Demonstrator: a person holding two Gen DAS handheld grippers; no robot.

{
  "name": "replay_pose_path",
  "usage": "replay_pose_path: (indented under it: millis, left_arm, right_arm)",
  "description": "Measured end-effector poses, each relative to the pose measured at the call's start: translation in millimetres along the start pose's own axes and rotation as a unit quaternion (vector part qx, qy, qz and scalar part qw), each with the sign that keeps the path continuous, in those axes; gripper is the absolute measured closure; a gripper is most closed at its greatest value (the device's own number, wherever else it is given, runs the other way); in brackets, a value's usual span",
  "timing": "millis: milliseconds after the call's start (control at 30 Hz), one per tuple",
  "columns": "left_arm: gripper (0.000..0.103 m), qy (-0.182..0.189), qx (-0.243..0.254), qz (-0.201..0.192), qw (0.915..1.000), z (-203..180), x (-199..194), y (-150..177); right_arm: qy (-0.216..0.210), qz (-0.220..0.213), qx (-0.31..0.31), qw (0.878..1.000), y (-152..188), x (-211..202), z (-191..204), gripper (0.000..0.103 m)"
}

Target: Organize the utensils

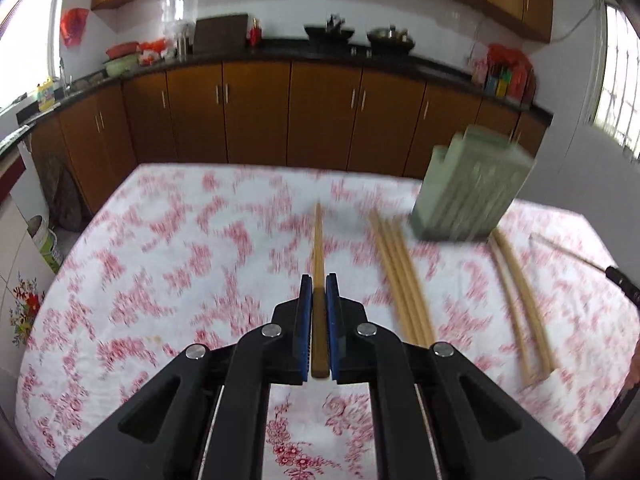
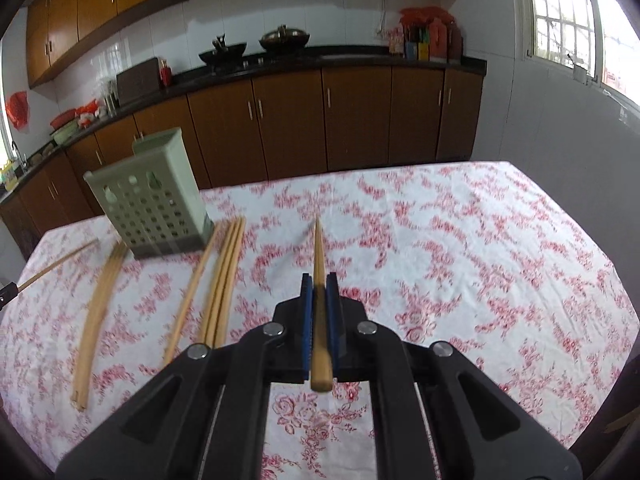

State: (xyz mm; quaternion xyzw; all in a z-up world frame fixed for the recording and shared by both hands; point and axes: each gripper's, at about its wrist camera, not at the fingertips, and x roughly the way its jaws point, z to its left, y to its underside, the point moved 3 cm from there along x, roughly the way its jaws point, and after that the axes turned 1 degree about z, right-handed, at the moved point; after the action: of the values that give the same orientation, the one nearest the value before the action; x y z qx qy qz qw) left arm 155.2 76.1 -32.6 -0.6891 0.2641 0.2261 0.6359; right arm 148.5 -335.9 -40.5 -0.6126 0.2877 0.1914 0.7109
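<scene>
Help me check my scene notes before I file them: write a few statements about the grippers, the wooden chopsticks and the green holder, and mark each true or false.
1. The left gripper is clamped on a wooden chopstick. True.
2. The right gripper is empty. False: it grips a chopstick too.
3. The pale green perforated plastic holder stands on the floral tablecloth. True.
4. Every chopstick is already in the holder. False: loose chopsticks lie on the cloth beside it.
</scene>
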Motion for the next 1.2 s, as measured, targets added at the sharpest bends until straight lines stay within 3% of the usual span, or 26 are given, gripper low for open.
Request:
replay_pose_path:
  millis: [300,633,900,1067,1200]
  left_arm:
    - [0.096,0.016,-0.013,-0.080,0.9965,-7,-43,-44]
    - [0.096,0.007,0.003,-0.123,0.9924,-13,-59,-87]
    - [0.096,0.025,-0.007,-0.190,0.9815,-32,-92,-151]
    - [0.096,0.049,-0.028,-0.233,0.9709,-54,-101,-178]
    - [0.096,0.071,-0.042,-0.246,0.9658,-75,-92,-187]
  right_arm:
    - [-0.016,-0.079,0.019,0.997,-38,-38,-4,0.095]
    - [-0.028,-0.127,0.004,0.992,-86,-61,10,0.095]
    - [-0.108,-0.191,0.022,0.975,-160,-107,37,0.095]
    - [-0.160,-0.185,0.018,0.969,-185,-113,61,0.095]
    - [-0.163,-0.164,-0.009,0.973,-189,-99,84,0.095]
